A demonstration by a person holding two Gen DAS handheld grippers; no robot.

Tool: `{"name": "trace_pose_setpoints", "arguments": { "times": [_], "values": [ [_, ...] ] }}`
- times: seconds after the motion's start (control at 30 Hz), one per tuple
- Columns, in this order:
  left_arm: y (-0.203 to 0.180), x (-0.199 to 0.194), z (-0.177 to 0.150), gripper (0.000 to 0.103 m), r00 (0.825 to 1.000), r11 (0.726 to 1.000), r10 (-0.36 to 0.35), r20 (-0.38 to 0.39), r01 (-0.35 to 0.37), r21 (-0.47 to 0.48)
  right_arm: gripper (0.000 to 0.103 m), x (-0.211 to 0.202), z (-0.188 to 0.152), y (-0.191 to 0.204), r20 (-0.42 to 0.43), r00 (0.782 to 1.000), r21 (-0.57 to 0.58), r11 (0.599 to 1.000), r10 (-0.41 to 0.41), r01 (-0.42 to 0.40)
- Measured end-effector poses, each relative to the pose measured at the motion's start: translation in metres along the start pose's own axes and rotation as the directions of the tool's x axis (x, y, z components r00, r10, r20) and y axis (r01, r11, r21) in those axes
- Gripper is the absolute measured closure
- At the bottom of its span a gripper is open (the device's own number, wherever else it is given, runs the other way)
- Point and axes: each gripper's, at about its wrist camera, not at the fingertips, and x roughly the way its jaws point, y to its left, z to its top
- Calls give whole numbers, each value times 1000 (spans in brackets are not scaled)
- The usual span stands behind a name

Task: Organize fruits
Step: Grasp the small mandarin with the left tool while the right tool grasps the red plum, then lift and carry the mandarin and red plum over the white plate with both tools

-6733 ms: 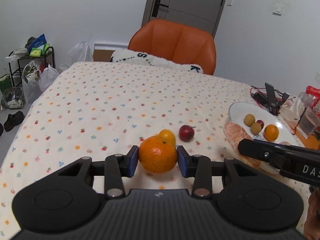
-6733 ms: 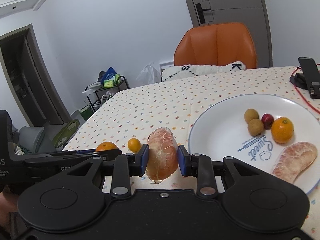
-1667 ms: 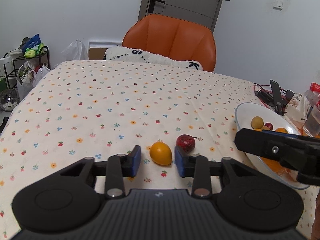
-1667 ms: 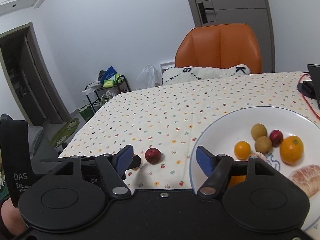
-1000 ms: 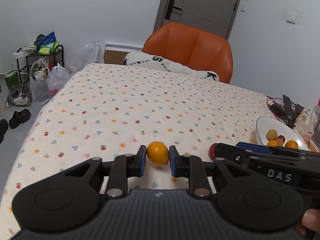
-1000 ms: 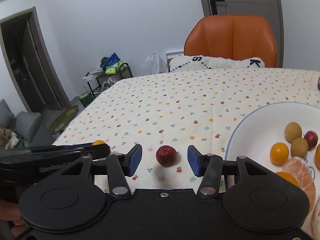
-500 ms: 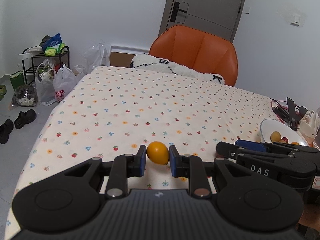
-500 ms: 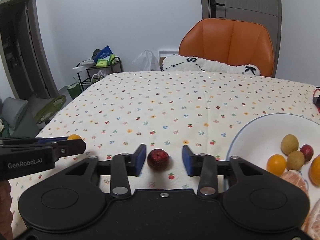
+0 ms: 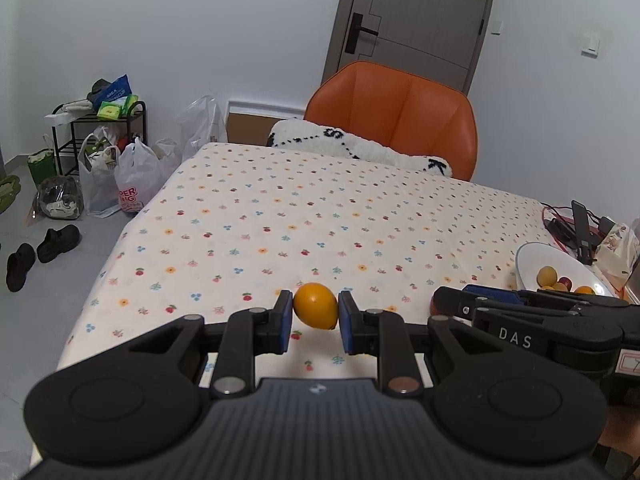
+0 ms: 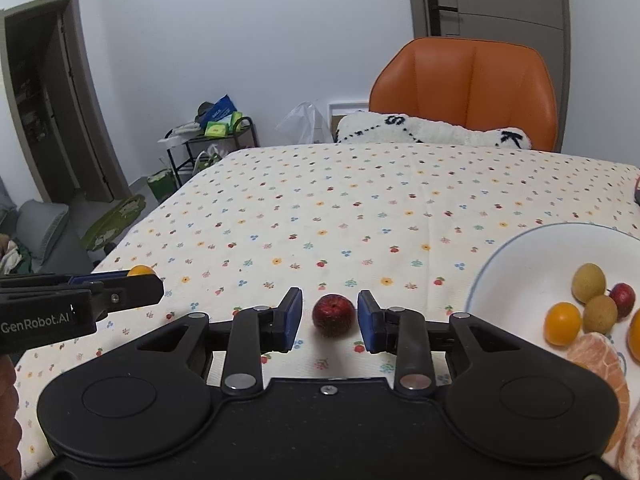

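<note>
White-walled room, grey door, orange leather chair point(image 9: 394, 120) behind a table under a cream tablecloth with small flower print point(image 9: 320, 216). Clutter on floor at left: bags, black wire rack, shoes.

Left gripper point(image 9: 312, 322): blue pads closed against both sides of a small smooth yellow-orange citrus fruit point(image 9: 315, 305); fruit appears lifted clear of the cloth, shadow below it. In right wrist view, same fruit just visible behind the left gripper's finger point(image 10: 141, 270).

Right gripper point(image 10: 330, 320): partly open, pads bracketing a small dark red round fruit point(image 10: 333, 315) with a gap on each side; nothing held. Red fruit resting on the cloth, near the rim of the white round plate with blue edge line point(image 10: 504, 264).

Plate contents: two tan-brown round fruits point(image 10: 588, 277), one small red fruit point(image 10: 622, 294), a small orange citrus point(image 10: 563, 323), peeled pink pomelo segments point(image 10: 600, 364), more orange at frame edge.

Risks, judged:
- Smooth round citrus pinched near its widest line; slip or roll-out likely on a fast swing toward the plate.
- Red fruit free to roll; uneven closing could nudge it forward out from between the pads.
- Both grippers close together; crossing paths to the plate risks a knock.
- Crowded plate: dropped fruit could bump the others toward the rim.
</note>
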Motion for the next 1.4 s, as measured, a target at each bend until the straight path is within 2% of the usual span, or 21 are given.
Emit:
{"name": "trace_pose_setpoints", "arguments": {
  "times": [0.17, 0.27, 0.33, 0.53, 0.87, 1.4],
  "values": [
    [6, 2, -1, 80, 1000, 1000, -5, -5, 5, -10, 72, 9, -2, 7, -24, 1000, -38, 999, -12, 11],
    [9, 2, -1, 80, 1000, 1000, -8, -5, 8, -17, 79, 12, -5, 12, -39, 999, -59, 998, -11, 9],
    [10, 3, -1, 80, 1000, 1000, -11, -3, 11, -24, 79, 10, -6, 15, -37, 999, -73, 997, -10, 8],
    [7, 4, -3, 80, 1000, 1000, -21, -11, 21, -22, 79, -4, -6, 14, -17, 1000, -46, 999, 9, -9],
    [-27, -11, 1, 81, 999, 999, -39, 22, 39, 26, 79, -45, -7, -10, 49, 999, 21, 1000, 10, -11],
    [-87, -32, 0, 81, 994, 989, -98, 45, 92, 116, 79, -102, -14, -40, 135, 990, 52, 998, -31, 24]
  ]
}}
